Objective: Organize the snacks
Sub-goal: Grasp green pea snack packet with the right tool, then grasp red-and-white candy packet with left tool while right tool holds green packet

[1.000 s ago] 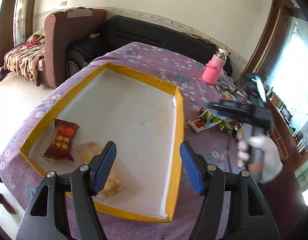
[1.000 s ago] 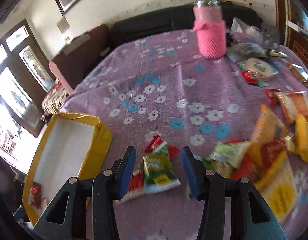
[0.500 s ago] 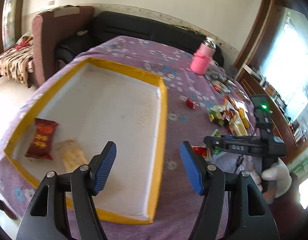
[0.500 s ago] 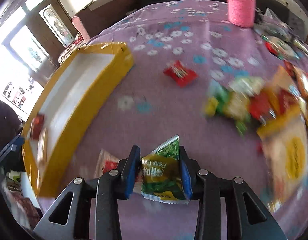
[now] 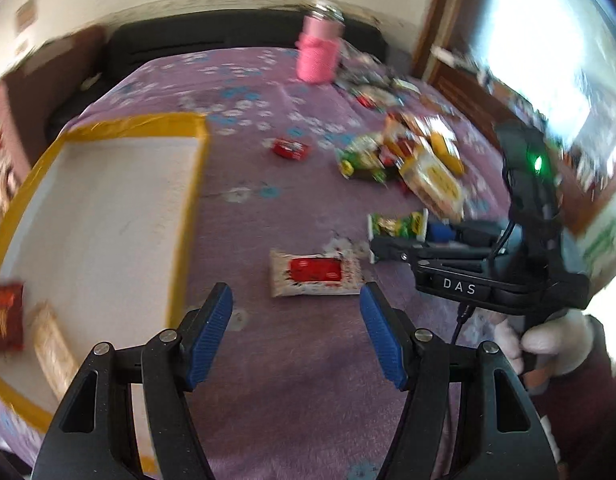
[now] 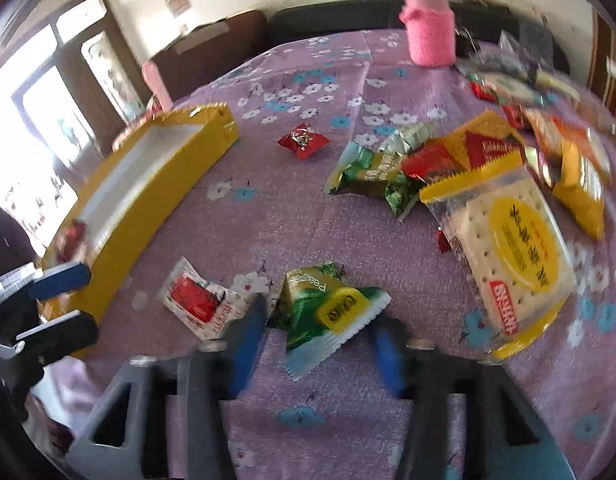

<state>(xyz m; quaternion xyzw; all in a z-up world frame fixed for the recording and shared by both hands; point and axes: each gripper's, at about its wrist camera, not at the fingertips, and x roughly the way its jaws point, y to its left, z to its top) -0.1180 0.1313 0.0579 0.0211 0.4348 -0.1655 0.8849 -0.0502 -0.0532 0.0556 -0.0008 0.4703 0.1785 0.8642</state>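
My right gripper (image 6: pixel 320 316) is shut on a green pea packet (image 6: pixel 328 308), which sits between its blue pads. The left wrist view shows that packet (image 5: pixel 396 224) held at the tip of the right gripper (image 5: pixel 400 236), just above the purple cloth. A white-and-red packet (image 5: pixel 314 272) lies flat on the cloth, just ahead of my open, empty left gripper (image 5: pixel 295 336). At the left stands a yellow-rimmed tray (image 5: pixel 187 200) with a white floor. Inside it lie a dark red packet (image 5: pixel 5 316) and a beige one (image 5: pixel 51 344). A white-gloved hand (image 5: pixel 548 344) holds the right gripper.
A pile of mixed snacks (image 6: pixel 508 184) covers the right of the table, with a big cracker pack (image 6: pixel 516 240) in front. A small red packet (image 6: pixel 303 140) lies alone mid-table. A pink bottle (image 6: pixel 430 32) stands at the far edge before a black sofa (image 5: pixel 227 36).
My left gripper swung right, from over the tray to over the white-and-red packet. The right gripper closed on the green packet and carried it toward the near table edge.
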